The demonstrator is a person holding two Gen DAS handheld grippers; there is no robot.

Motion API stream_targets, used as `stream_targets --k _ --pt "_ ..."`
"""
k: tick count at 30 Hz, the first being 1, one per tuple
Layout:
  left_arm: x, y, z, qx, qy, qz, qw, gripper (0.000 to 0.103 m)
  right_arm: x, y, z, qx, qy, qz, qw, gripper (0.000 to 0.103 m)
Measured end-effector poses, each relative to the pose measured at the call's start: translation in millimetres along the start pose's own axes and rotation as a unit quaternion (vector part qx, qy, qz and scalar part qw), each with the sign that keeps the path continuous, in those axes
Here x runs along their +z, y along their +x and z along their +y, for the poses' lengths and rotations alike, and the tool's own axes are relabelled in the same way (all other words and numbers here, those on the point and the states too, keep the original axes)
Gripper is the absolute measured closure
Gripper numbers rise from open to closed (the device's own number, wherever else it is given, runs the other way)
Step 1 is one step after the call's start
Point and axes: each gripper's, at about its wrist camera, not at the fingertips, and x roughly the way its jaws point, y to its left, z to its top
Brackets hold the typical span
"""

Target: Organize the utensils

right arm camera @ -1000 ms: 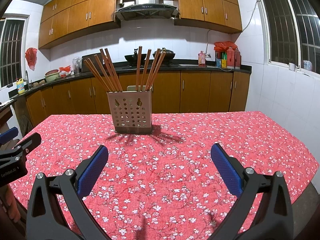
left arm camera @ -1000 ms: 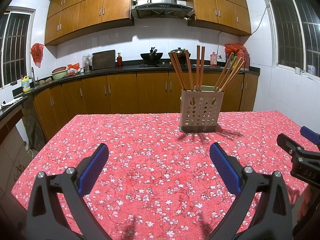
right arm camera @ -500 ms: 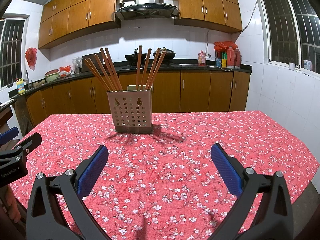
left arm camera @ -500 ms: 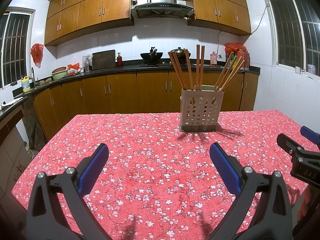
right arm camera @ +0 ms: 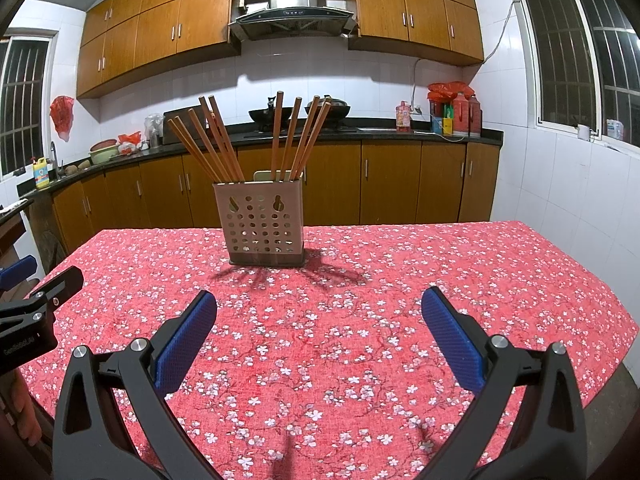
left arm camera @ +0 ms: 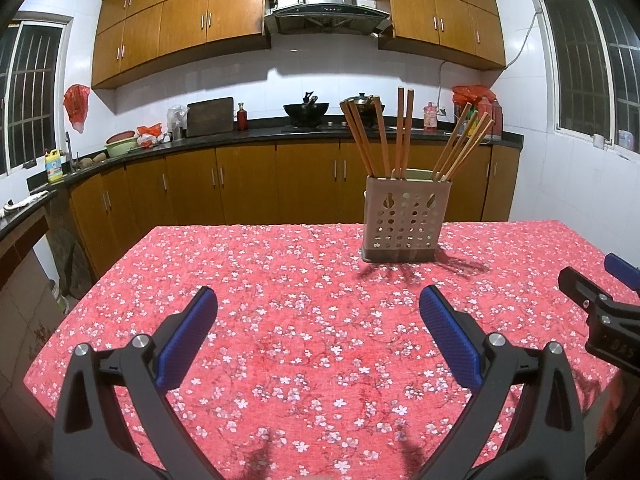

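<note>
The left gripper [left arm camera: 318,320] and the right gripper [right arm camera: 319,320] are both wide open and hold nothing, above the tabletop [left arm camera: 280,280]. The chopsticks [right arm camera: 280,140] stand in the perforated holder [right arm camera: 262,226] far ahead.

The left gripper [left arm camera: 318,322], black-framed with blue ribbed pads, is hovering over the near edge of the worktop [left arm camera: 280,280], which is wearing a red cloth with white blossoms, its jaws standing wide apart and empty. A beige perforated rectangular utensil holder [left arm camera: 405,220] is standing upright toward the far edge, holding brown wooden chopsticks [left arm camera: 402,132] that are fanning outward. The right gripper's black tip [left arm camera: 600,312] is showing at the right edge.
</note>
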Motion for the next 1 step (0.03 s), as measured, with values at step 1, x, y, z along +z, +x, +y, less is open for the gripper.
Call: stream_targets --k 1 --pt "-0.1 -0.2 0.4 0.0 -0.001 0.001 1.0 0.004 0.1 0.1 -0.2 0.0 0.0 0.0 1.0 0.002"
